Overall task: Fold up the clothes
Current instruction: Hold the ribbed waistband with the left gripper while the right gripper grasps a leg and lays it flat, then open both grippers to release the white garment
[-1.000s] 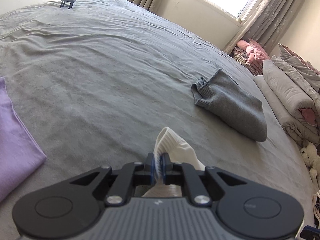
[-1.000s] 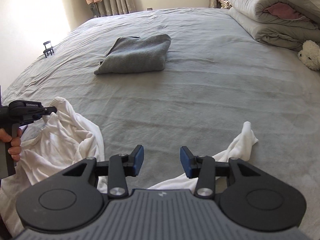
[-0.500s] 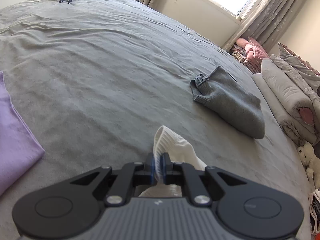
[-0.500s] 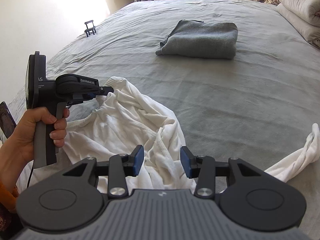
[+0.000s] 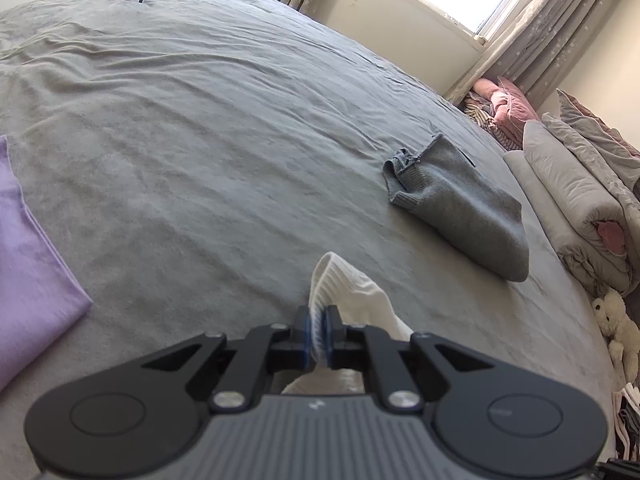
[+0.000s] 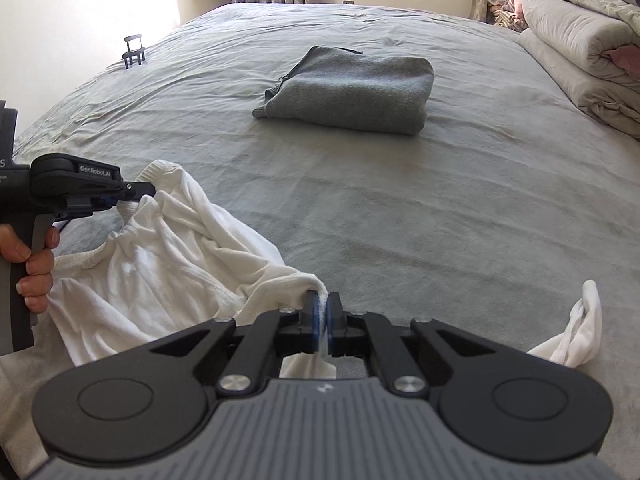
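Though it lies crumpled at the near left of the bed [image 6: 400, 208], the white garment [image 6: 160, 276] reads as a soft, light knit: limp, bunching in deep folds, no stiffness to carry a shape. Left tool [image 5: 318, 334] is clamped on a ribbed white edge, likely a cuff or hem; in the right wrist view that same tool [image 6: 120, 200] pinches the garment's far left part, a hand [image 6: 34, 264] on its grip. Right tool [image 6: 322, 322] has just been closing and now has its jaws together on a fold of white cloth at the near edge of the heap. A loose white end [image 6: 576, 332], probably a sleeve, trails on the bed to the near right. Judgement: fabric this slack will sag between two holds, so seams, hem corners or shoulders are the better places to take it; a pinch in mid-panel only gathers cloth. Little slip risk with ribbing. Grey folded sweater [image 6: 352, 92] sits farther off; lilac garment [image 5: 28, 264] lies at left.
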Motion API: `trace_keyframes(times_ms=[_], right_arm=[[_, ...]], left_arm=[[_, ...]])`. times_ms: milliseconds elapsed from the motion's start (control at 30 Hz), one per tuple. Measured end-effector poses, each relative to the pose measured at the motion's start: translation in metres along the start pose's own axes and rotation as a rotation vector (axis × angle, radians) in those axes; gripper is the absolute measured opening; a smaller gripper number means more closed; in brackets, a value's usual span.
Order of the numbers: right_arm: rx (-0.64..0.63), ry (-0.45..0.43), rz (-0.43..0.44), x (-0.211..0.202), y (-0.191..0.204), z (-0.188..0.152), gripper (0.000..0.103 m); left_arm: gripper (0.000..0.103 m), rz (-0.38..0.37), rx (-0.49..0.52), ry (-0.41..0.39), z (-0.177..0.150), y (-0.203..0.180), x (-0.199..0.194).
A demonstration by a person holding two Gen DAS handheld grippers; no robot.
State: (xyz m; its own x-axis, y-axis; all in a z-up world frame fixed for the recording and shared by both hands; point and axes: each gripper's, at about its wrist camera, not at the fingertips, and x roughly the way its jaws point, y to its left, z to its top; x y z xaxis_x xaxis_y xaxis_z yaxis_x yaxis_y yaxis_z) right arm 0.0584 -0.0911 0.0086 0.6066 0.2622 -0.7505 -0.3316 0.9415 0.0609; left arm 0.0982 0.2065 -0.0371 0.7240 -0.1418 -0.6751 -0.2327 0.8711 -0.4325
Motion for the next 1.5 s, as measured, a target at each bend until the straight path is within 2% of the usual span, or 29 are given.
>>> trace_keyframes(times_ms=[367,533,733,833,933,1000,1067,1133,1300,1367,1400,1433,1500], right_arm=[[0.044,-0.1,-0.106,-0.004,-0.023,0.024,0.002],[0.037,-0.146,-0.16,-0.003,-0.026,0.033,0.002],[0.046,-0.208,-0.223,0.0,-0.031,0.041,0.002],[0.06,-0.204,-0.225,0.006,-0.034,0.041,0.002],[0.058,-0.183,-0.211,0.013,-0.036,0.039,0.002],[0.071,-0.171,-0.201,0.013,-0.038,0.037,0.004],[0.091,-0.162,-0.186,0.012,-0.041,0.034,0.012],[0.094,-0.152,-0.182,0.01,-0.042,0.031,0.013],[0.082,-0.137,-0.16,0.0,-0.041,0.023,0.016],[0.075,-0.136,-0.143,-0.003,-0.039,0.018,0.026],[0.068,-0.14,-0.138,-0.006,-0.036,0.015,0.037],[0.058,-0.146,-0.131,-0.009,-0.033,0.012,0.041],[0.03,-0.152,-0.109,-0.015,-0.027,0.005,0.041]], left_arm=[[0.005,0.007,-0.009,-0.031,0.004,0.002,-0.003],[0.005,0.006,-0.027,-0.075,0.008,0.004,-0.01],[0.005,-0.021,-0.048,-0.177,0.011,0.006,-0.021],[0.005,-0.041,-0.046,-0.2,0.012,0.004,-0.022],[0.006,-0.016,-0.039,-0.17,0.011,0.001,-0.017],[0.016,0.011,-0.026,-0.153,0.011,-0.001,-0.016],[0.04,0.02,-0.02,-0.14,0.012,-0.004,-0.019],[0.047,0.027,-0.007,-0.135,0.013,-0.006,-0.023],[0.057,0.072,0.012,-0.073,0.008,-0.004,-0.034],[0.06,0.094,0.012,-0.045,0.005,0.0,-0.039],[0.06,0.103,0.009,-0.032,0.003,0.002,-0.041],[0.061,0.109,0.002,-0.018,0.002,0.006,-0.044],[0.061,0.116,-0.028,0.014,0.0,0.015,-0.05]])
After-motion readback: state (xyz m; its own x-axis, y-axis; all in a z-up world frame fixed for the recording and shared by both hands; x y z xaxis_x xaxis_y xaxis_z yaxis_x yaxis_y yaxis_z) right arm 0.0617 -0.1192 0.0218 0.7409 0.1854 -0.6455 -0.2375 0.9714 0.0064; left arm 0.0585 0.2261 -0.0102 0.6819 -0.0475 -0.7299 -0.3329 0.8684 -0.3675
